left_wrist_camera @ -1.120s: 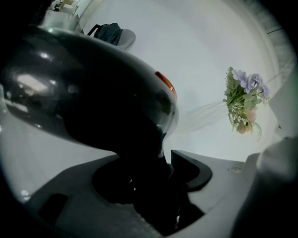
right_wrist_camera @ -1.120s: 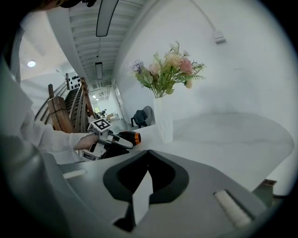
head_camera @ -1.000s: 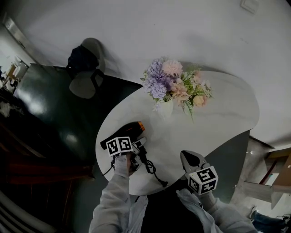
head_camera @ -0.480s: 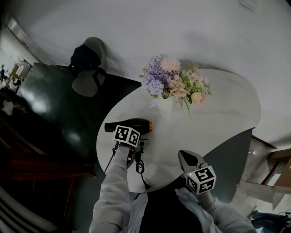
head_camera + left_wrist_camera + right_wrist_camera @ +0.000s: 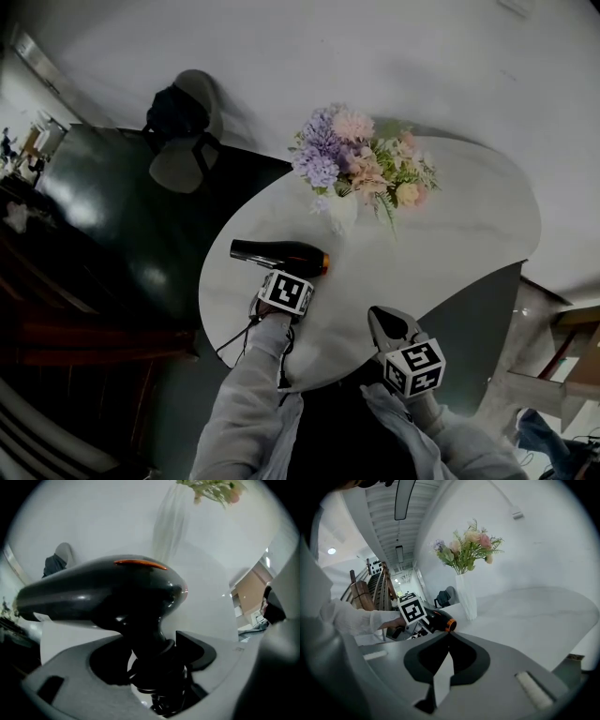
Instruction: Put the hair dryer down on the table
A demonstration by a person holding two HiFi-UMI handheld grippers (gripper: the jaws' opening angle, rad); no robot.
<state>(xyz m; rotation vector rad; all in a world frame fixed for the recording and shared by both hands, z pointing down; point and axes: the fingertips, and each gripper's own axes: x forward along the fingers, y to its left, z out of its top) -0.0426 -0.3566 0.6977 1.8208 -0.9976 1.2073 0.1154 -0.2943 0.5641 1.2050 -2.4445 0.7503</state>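
Hiding the handle (image 5: 149,637) from the head view, my left tool (image 5: 151,660) had just been opening its jaws, now loose around it. The hair dryer (image 5: 277,253) lay across the desk (image 5: 450,216), orange nozzle (image 5: 323,263) pointing right. My right tool (image 5: 449,635) was closed, empty.

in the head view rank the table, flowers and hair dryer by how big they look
1. table, largest by far
2. flowers, a wide bunch
3. hair dryer, smallest: a slim dark shape, shorter than the bunch is wide

Head view looks down; gripper views (low) share table (image 5: 450,225).
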